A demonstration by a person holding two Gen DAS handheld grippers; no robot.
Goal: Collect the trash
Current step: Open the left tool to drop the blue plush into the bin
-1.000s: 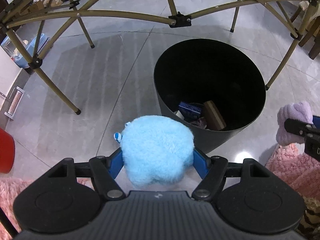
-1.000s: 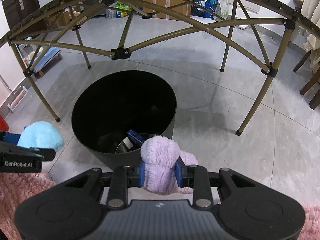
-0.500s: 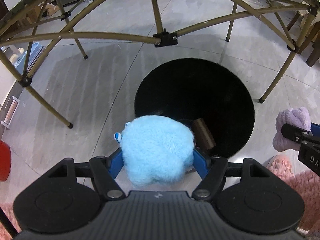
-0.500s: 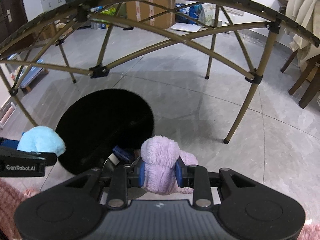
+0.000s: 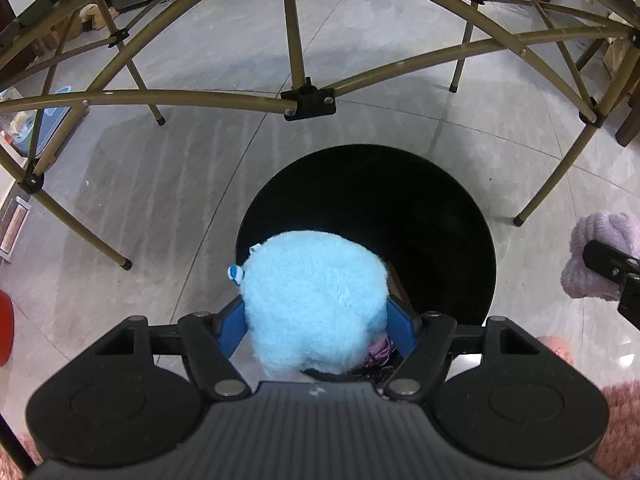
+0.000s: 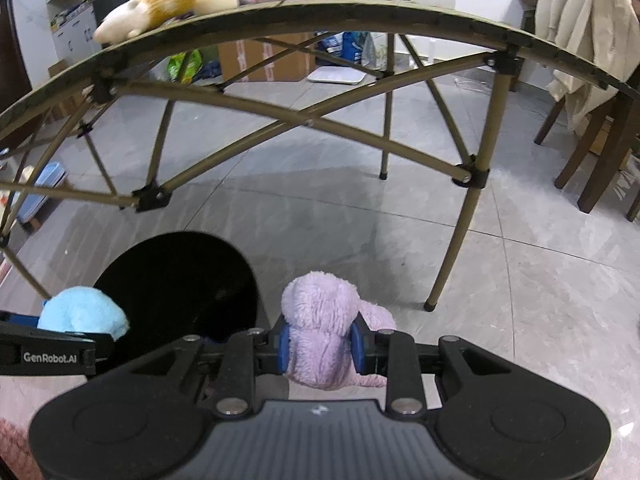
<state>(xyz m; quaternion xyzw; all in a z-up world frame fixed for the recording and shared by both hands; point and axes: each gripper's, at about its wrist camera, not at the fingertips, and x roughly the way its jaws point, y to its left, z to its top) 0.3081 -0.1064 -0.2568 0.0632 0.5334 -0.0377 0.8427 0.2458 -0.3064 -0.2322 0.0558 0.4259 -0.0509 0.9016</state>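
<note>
Two toys were gripped: your left gripper point(image 5: 316, 320) clamped the blue plush point(image 5: 316, 300) over the bin point(image 5: 440, 216); your right gripper point(image 6: 320, 346) pinched the purple plush point(image 6: 320, 320) beside it (release next, probably).

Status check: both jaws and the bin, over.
Left gripper clamped on blue plush over black bin. Right gripper clamped on purple plush, beside bin. Nothing blocking.

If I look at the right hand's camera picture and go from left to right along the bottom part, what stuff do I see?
Blue fluffy toy → black bin → purple fluffy toy → table leg → wooden chair.
</note>
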